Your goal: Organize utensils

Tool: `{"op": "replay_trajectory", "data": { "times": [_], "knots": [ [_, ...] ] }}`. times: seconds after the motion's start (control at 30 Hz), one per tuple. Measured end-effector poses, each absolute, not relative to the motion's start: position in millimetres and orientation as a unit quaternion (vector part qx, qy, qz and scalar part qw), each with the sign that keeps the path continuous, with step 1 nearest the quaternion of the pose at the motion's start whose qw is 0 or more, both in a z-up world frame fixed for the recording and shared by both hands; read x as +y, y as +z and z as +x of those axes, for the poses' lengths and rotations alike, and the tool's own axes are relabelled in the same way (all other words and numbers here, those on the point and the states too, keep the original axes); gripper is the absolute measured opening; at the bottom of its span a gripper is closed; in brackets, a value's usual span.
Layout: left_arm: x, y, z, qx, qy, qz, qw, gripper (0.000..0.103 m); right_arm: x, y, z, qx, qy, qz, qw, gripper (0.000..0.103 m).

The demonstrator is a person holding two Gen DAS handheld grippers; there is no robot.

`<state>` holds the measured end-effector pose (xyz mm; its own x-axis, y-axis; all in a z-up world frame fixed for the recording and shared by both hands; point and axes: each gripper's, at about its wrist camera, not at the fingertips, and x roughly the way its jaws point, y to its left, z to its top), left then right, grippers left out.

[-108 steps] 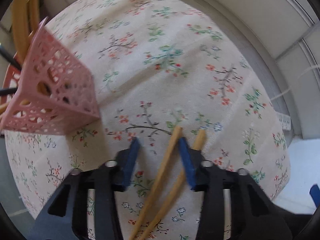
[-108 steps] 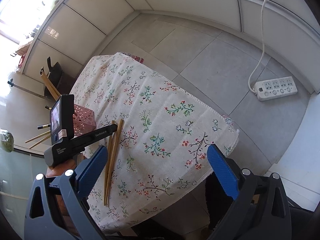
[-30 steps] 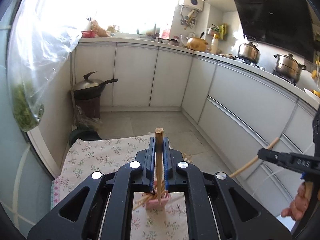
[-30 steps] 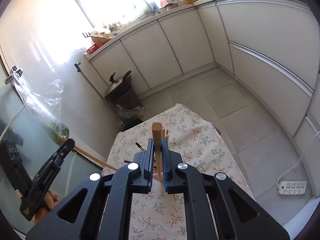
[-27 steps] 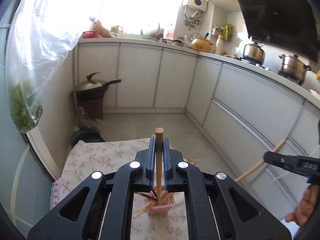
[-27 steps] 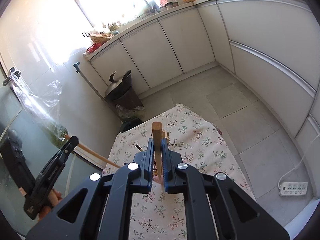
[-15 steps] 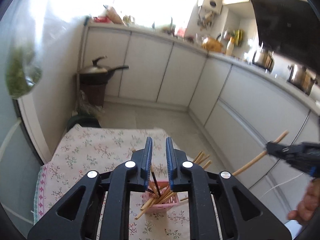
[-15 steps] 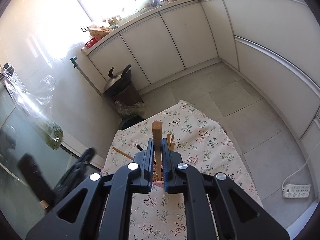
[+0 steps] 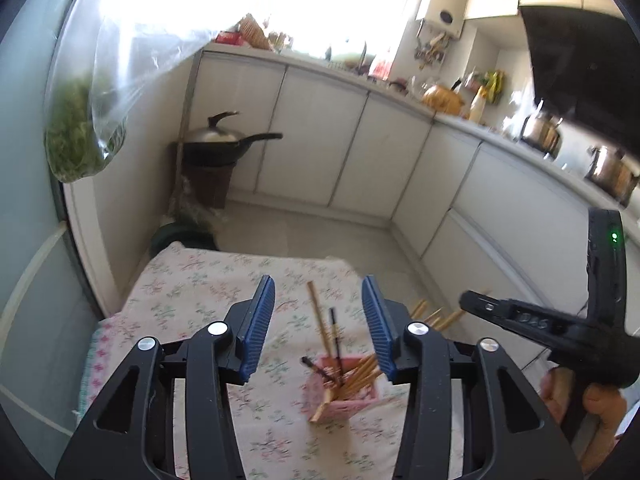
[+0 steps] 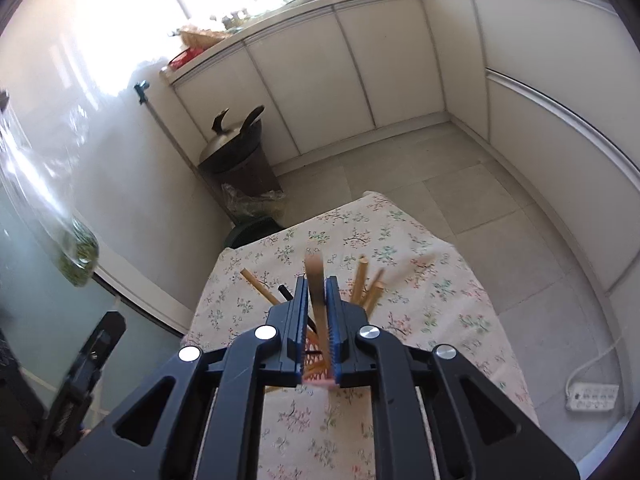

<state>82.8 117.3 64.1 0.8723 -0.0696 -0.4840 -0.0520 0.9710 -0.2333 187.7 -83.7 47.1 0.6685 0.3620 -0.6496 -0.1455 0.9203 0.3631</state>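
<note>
We find no words we can read with any confidence. The black gripper (image 9: 472, 304) at the right of the left wrist view carries pale digits on its arm, perhaps "046", but they are too blurred for us to confirm.

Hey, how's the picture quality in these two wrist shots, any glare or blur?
Left wrist view: the window is blown out white, and the pink perforated utensil basket is soft; right wrist view: window glare upper left, the wooden chopstick clamped in the right gripper smeared by motion; both views curve the white cabinets.
</note>
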Motion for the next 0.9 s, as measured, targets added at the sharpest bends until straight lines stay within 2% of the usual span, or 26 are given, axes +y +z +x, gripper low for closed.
{"op": "replay_trajectory", "data": {
  "times": [0.03,0.1,0.17,0.33,0.4,0.47,0.53,0.67,0.73,0.9],
  "knots": [
    [114.3,63.1,82.0,0.255,0.006,-0.109,0.961,0.049,-77.4,40.9,189.4,0.379,0.141,0.132,0.905,0.016],
    [110.6,64.5,75.8,0.244,0.021,-0.098,0.965,0.068,-72.6,36.6,185.9,0.368,0.145,0.127,0.910,0.016],
    [107.4,68.5,66.1,0.223,0.039,-0.088,0.970,0.080,-72.2,39.3,174.3,0.347,0.142,0.116,0.920,0.016],
    [94.6,71.0,53.1,0.225,0.046,-0.081,0.970,0.082,-80.1,49.0,135.4,0.299,0.119,0.088,0.943,0.016],
    [86.1,70.0,44.8,0.224,0.045,-0.072,0.971,0.090,-86.7,51.5,122.7,0.287,0.113,0.087,0.947,0.016],
    [79.1,68.8,36.6,0.220,0.045,-0.066,0.972,0.092,-92.7,52.7,111.9,0.281,0.109,0.087,0.950,0.018],
    [73.0,66.7,30.3,0.220,0.041,-0.063,0.973,0.094,-99.0,52.0,101.9,0.278,0.102,0.083,0.952,0.024],
    [62.1,61.4,16.4,0.225,0.043,-0.052,0.972,0.096,-111.1,46.2,78.4,0.271,0.095,0.079,0.955,0.029],
    [57.5,58.6,11.2,0.228,0.045,-0.049,0.971,0.096,-114.4,43.2,64.3,0.264,0.090,0.076,0.957,0.038],
    [45.8,48.3,-2.3,0.246,0.045,-0.034,0.968,0.096,-123.6,35.9,37.0,0.258,0.078,0.077,0.960,0.045]
  ]
}}
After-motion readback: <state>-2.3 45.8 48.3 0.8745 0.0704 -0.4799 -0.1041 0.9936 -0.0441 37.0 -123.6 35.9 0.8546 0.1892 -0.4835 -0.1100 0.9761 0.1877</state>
